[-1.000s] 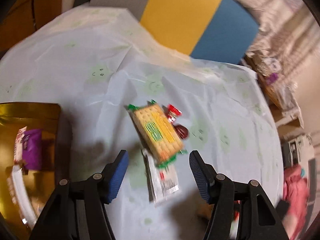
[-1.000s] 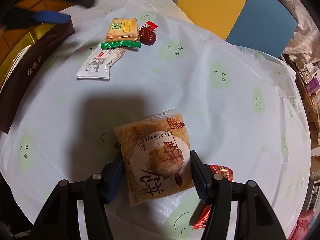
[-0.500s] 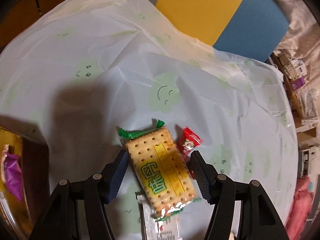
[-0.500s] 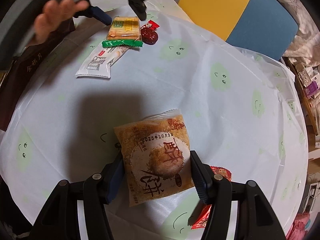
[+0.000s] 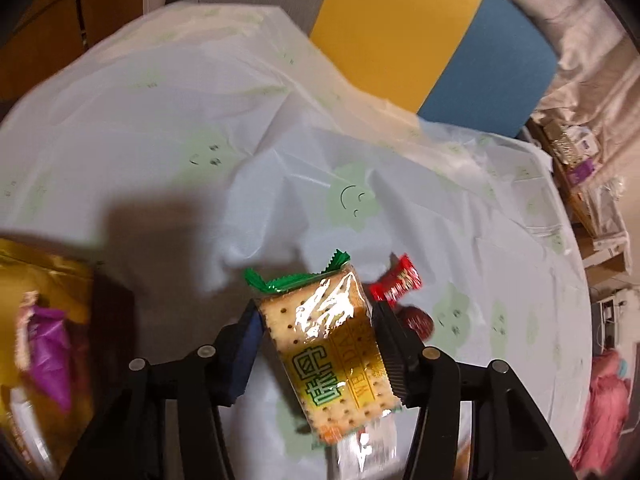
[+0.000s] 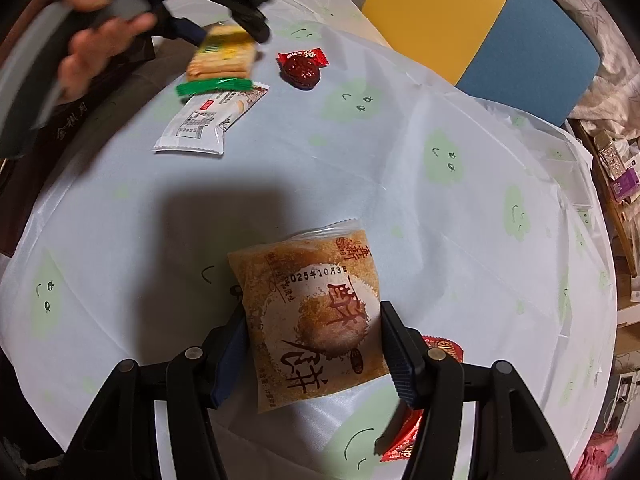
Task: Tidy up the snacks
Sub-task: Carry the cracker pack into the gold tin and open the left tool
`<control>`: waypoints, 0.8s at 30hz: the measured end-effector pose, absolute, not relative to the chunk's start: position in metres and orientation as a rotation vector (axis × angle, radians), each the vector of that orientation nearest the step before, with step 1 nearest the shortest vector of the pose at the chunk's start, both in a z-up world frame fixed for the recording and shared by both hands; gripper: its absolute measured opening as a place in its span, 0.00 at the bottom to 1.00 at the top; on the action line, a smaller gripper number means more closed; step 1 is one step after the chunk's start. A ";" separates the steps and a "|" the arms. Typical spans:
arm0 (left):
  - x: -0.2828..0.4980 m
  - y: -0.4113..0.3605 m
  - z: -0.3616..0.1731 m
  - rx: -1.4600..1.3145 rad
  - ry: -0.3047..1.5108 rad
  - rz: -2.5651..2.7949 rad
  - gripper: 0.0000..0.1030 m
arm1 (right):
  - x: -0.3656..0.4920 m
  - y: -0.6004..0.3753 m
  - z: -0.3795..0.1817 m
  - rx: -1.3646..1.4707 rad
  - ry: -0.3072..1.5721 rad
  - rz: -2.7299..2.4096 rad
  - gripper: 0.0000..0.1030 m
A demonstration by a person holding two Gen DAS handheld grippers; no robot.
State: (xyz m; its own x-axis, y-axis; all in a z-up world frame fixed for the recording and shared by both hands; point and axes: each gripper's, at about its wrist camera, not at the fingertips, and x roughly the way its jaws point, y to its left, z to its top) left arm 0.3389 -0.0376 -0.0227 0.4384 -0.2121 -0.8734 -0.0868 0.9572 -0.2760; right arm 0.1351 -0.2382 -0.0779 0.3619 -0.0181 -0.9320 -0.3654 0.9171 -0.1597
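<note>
Left gripper (image 5: 316, 340) now has its jaws clamped on the cracker pack (image 5: 334, 354). A second ago the jaws stood apart well short of it; half a second ago they straddled it where it lay flat. Now the pack sits tilted between the pads and looks lifted clear of the surface (image 5: 168, 128), and the right wrist view agrees: it hangs above the white wrapper (image 6: 210, 122) it was overlapping. Pick looks done; my read is the next leg is transfer to the gold box (image 5: 44, 280) at left, which already holds a purple packet (image 5: 46, 354).

Right gripper (image 6: 312, 344) unchanged across all three moments: jaws closed against both sides of the pastry packet (image 6: 312, 320), which seems to be resting on the surface. Can't tell how firm that grip is.

Materials:
- Cracker pack: clear glossy film, green crimped serrated end seals, rigid rectangular stack inside. Glare on the film suggests it's slick; the hard biscuit edges give the pads something to bite.
- Pastry packet: matte-looking square pouch, round soft lump inside, loose clear seal at top. Probably crushable.
- White wrapper: flat, long, limp sachet.
- Red candy (image 6: 302, 66): twist-wrapped foil, small, dark rounded centre, lying just beside the pick spot.
- Second red wrapper (image 6: 404, 432): under the right gripper's jaw, partly hidden.
- Surface cover: thin creased plastic sheet, pale green smiley print.
</note>
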 end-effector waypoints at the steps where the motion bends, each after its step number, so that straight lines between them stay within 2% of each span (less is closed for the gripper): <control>1: 0.329 -0.036 -0.015 -0.299 1.099 -0.107 0.54 | 0.135 -0.240 -0.078 -0.363 1.187 0.233 0.60; 6: 0.277 -0.039 0.006 -0.253 1.041 -0.190 0.53 | 0.136 -0.250 -0.078 -0.318 1.194 0.239 0.61; 10: 0.232 -0.046 0.007 -0.228 1.047 -0.261 0.53 | 0.137 -0.256 -0.078 -0.301 1.194 0.229 0.69; 17: 0.168 -0.065 -0.015 -0.112 1.124 -0.364 0.53 | 0.136 -0.268 -0.077 -0.262 1.200 0.236 0.71; 24: 0.136 -0.085 -0.045 0.027 1.143 -0.341 0.53 | 0.142 -0.270 -0.075 -0.247 1.202 0.239 0.71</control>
